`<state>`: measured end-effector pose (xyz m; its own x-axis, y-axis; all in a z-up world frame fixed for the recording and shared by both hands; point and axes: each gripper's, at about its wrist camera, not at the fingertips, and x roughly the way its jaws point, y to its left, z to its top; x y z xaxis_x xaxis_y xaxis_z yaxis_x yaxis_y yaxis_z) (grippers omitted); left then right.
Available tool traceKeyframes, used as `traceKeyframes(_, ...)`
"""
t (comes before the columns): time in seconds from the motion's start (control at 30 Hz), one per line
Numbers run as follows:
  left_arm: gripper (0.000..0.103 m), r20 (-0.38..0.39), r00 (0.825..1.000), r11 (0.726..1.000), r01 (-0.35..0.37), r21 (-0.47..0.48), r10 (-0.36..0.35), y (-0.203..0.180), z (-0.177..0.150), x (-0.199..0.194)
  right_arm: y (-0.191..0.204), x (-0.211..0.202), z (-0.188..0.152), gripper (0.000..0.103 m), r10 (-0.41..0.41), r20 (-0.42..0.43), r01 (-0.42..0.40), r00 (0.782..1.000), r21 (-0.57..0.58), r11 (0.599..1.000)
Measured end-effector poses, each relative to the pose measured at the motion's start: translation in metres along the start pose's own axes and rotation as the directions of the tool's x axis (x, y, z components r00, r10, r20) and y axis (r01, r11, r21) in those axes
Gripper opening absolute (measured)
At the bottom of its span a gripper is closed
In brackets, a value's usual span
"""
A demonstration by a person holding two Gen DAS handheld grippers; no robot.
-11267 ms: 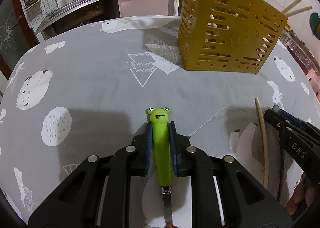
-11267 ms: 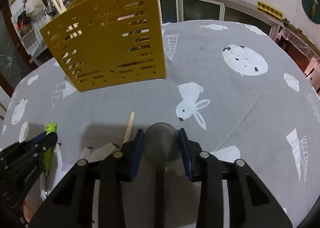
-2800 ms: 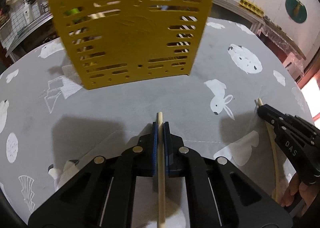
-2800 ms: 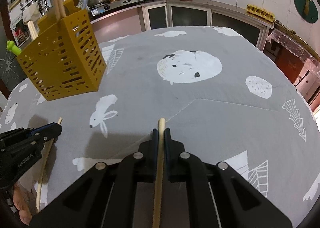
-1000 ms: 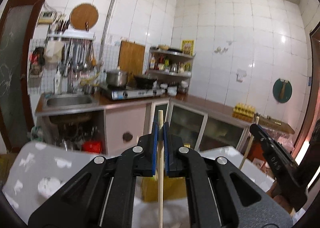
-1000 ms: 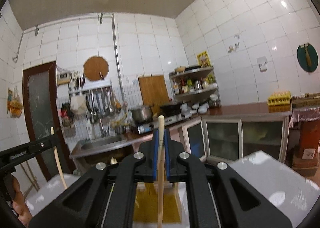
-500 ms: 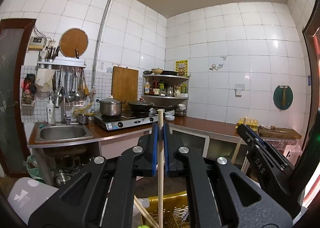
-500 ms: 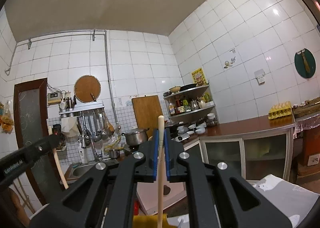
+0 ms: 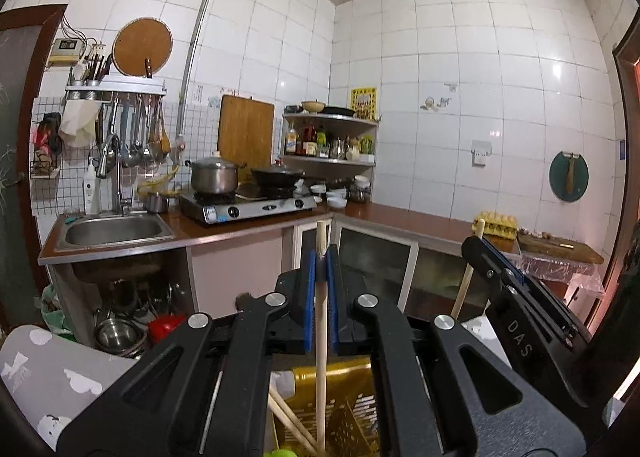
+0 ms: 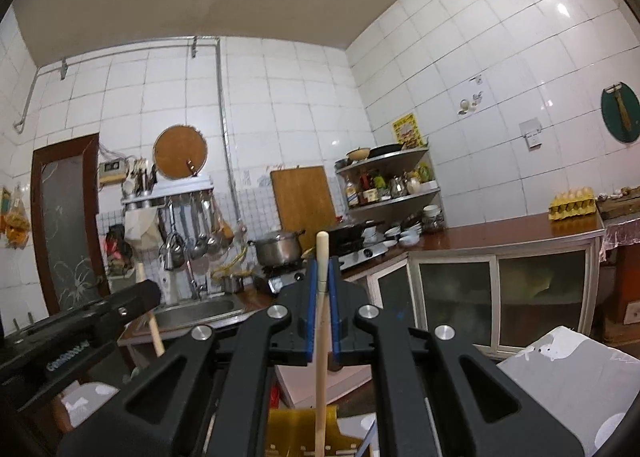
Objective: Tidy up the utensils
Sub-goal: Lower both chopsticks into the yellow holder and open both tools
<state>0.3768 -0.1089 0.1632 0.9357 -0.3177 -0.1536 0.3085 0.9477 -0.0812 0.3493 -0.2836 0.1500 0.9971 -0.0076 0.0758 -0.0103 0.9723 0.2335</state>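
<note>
A: Nearest us, the left gripper (image 9: 319, 257) has its jaws clamped on a chopstick (image 9: 320, 337), held upright. Its lower end hangs just over the yellow holder (image 9: 340, 397), or maybe a little inside. We cannot tell which from here.

B: Same on our right. The right gripper (image 10: 322, 269) is clamped on a second chopstick (image 10: 320, 357), also upright, its low end above the holder's rim (image 10: 304, 417). Each gripper shows at the edge of the other's view, so we hold them side by side above the holder.

A: So we are at the drop-in step, both sticks at once. Other chopsticks (image 9: 288, 417) already lean in the holder.

B: Next we should lower both ends into a compartment, clear of those leaning sticks, then let the jaws part. Beyond the holder there is only the sink (image 9: 116, 229) and stove (image 9: 248, 209), well away.
</note>
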Motion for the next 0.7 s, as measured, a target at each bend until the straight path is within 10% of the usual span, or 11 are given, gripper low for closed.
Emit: traceKeyframes(0.7,0.005,-0.121,0.992,0.999,-0.023,0.040,0.028,0.006,-0.055,0.002,-0.002,-0.012,-0.008,0.006,0.067,-0.063,-0.073,0.996,-0.101,0.992)
